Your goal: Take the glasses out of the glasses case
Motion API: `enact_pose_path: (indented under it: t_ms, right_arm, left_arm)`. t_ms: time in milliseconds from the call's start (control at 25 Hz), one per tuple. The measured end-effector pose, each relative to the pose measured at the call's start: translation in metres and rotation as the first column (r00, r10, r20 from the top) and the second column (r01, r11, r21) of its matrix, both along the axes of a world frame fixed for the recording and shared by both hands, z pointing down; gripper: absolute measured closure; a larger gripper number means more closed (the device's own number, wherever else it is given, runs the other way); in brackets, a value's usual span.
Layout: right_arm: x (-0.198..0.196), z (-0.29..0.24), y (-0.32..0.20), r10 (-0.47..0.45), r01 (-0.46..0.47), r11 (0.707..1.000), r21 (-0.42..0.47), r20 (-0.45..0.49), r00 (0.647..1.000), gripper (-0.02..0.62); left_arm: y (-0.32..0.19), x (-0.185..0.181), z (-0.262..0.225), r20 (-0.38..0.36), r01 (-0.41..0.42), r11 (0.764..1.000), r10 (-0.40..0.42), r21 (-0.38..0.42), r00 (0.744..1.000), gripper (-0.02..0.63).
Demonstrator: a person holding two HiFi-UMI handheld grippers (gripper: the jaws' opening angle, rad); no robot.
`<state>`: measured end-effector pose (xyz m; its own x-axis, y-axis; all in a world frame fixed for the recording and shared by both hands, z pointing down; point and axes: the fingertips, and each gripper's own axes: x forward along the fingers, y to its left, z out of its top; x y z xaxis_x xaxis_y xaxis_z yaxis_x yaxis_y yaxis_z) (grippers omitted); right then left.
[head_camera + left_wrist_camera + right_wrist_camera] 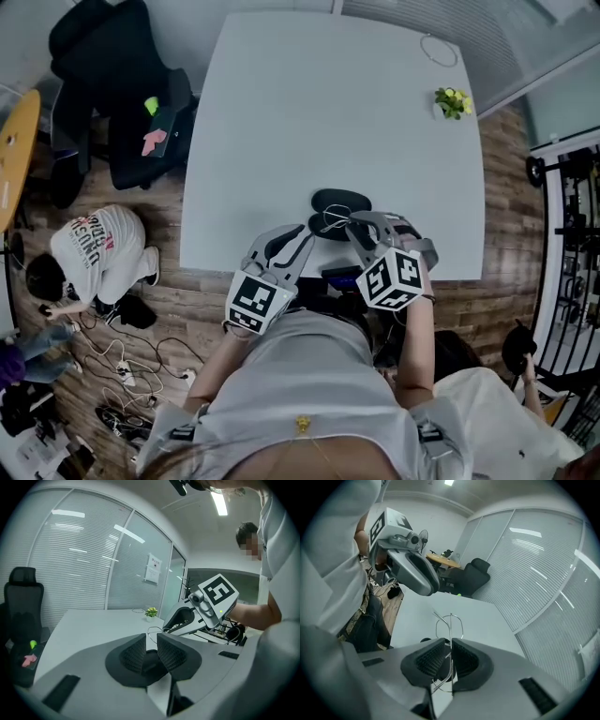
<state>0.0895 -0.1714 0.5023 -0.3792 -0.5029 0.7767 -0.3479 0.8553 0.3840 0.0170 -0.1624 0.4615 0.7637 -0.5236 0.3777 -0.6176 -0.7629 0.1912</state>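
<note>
Closest to the head camera is my grey shirt [300, 375], filling the bottom of the view. Past that is the big pale table [328, 112], pretty bare for its size. Off its left corner sits a black office chair [112, 103], and someone in a white top [98, 246] is crouched on the wood floor near a tangle of cables.

Both of my tools meet at the near edge of the table. My left gripper [150, 645] has its jaws nearly together, with the dark glasses case [342, 200] sitting in the narrow gap; it looks pinched there. From above, the case lies open, right at the table edge in front of me. My right gripper [449, 656] is clamped on the glasses [450, 620], a thin wire frame. One lens loop sticks up past the jaw tips and the rest hangs down between the pads, just over the case.

Way over at the far right corner there's a small green plant [453, 101].
</note>
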Motion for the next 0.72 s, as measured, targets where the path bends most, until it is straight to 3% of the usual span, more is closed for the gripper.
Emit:
enact_pose_path:
  t_ms: [720]
  right_arm:
    - [-0.0026,-0.0033,-0.0004,-0.022,0.022,1.000,0.009,-0.016,1.000,0.543]
  left_arm:
    - [-0.0048,-0.0041,-0.0016,0.005,0.010,1.000,-0.010,0.009,1.000,0.520]
